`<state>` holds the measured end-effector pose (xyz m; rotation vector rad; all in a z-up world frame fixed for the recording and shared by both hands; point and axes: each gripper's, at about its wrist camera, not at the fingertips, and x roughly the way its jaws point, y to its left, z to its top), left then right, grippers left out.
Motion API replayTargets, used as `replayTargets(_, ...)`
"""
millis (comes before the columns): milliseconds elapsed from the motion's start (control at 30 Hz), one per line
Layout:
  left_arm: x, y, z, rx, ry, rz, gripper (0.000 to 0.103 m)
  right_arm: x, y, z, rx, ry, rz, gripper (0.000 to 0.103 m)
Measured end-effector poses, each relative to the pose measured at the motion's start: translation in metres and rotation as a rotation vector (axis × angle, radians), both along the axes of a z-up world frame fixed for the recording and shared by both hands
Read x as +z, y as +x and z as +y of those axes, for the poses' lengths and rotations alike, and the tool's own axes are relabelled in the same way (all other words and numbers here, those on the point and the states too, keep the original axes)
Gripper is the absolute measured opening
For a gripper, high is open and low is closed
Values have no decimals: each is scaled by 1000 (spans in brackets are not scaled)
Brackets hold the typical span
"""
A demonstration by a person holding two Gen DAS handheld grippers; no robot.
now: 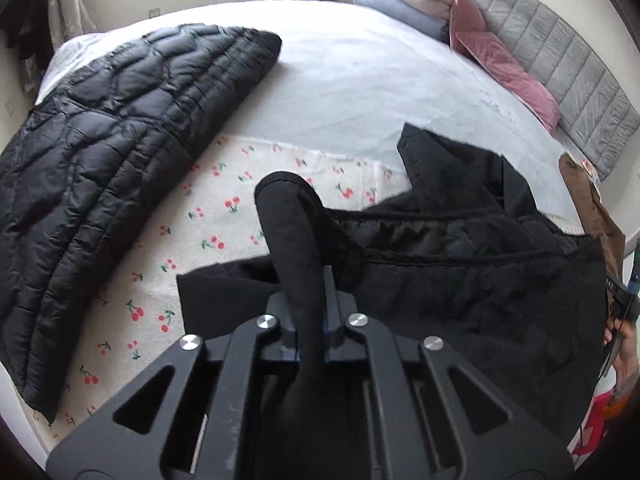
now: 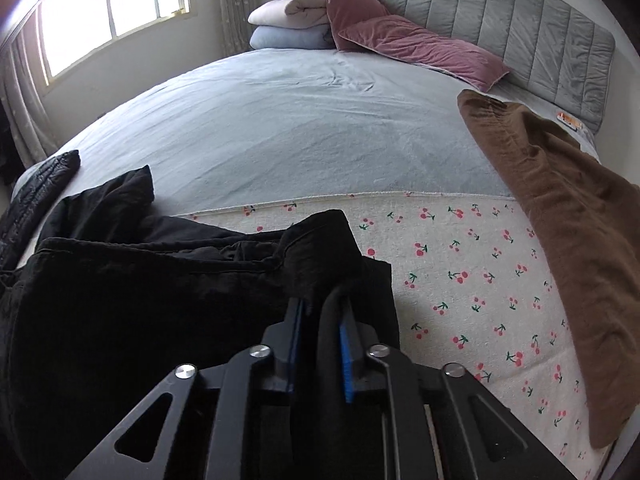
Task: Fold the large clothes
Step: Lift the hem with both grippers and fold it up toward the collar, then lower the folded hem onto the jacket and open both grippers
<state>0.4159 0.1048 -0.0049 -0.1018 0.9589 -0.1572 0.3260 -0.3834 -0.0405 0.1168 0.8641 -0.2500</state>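
Observation:
A large black coat [image 1: 460, 272] lies rumpled on the near part of the bed, over a cherry-print sheet [image 1: 224, 216]. My left gripper [image 1: 308, 308] is shut on a fold of the coat, which bulges up between its jaws. In the right wrist view the same coat [image 2: 140, 300] fills the lower left. My right gripper [image 2: 320, 320] is shut on another bunched edge of the coat beside the cherry-print sheet [image 2: 460, 280].
A black quilted puffer jacket [image 1: 104, 168] lies at the left of the bed; its end shows in the right wrist view [image 2: 44, 184]. A brown garment [image 2: 560, 240] lies at the right. Pink pillows [image 2: 408, 44], folded blankets [image 2: 288, 24] and a grey headboard [image 2: 500, 16] stand at the far end.

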Motion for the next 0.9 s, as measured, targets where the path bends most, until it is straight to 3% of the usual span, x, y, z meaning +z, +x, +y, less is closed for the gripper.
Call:
replayTargets(67, 26, -10, 4, 39, 3, -129, 7, 16, -8, -1, -47, -86, -71, 7)
replayTargets(167, 63, -14, 6, 85, -13, -313, 7, 50, -14, -9, -127, -129, -212, 7)
replayTargets(300, 86, 12, -15, 131, 100, -482, 7, 86, 13, 5, -169, -244, -342, 7)
replayTargets(433, 64, 65, -17, 214, 121, -484, 7, 85, 65, 12, -170, -310, -344, 7)
replayTargets(533, 20, 99, -29, 231, 223, -450, 8, 55, 105, 15, -153, -373, -269, 9)
replayTargets(600, -19, 123, -39, 228, 301, -319, 15, 22, 127, 7, -138, -351, -161, 17)
replayTargets(667, -34, 134, -41, 214, 324, -218, 18, -3, 137, -2, -143, -313, -59, 22)
replayTargets(733, -13, 118, -41, 226, 324, -276, 28, 1, 129, -8, -149, -289, -62, 27)
replayTargets(800, 15, 97, -46, 182, 294, -316, 61, 23, 110, 2, -115, -290, -114, 41)
replayTargets(867, 40, 69, -64, 101, 263, -327, 70, 46, 89, 29, -47, -290, -166, 57)
replayTargets(900, 47, 56, -77, 55, 233, -317, 72, 54, 79, 50, 5, -279, -171, 58)
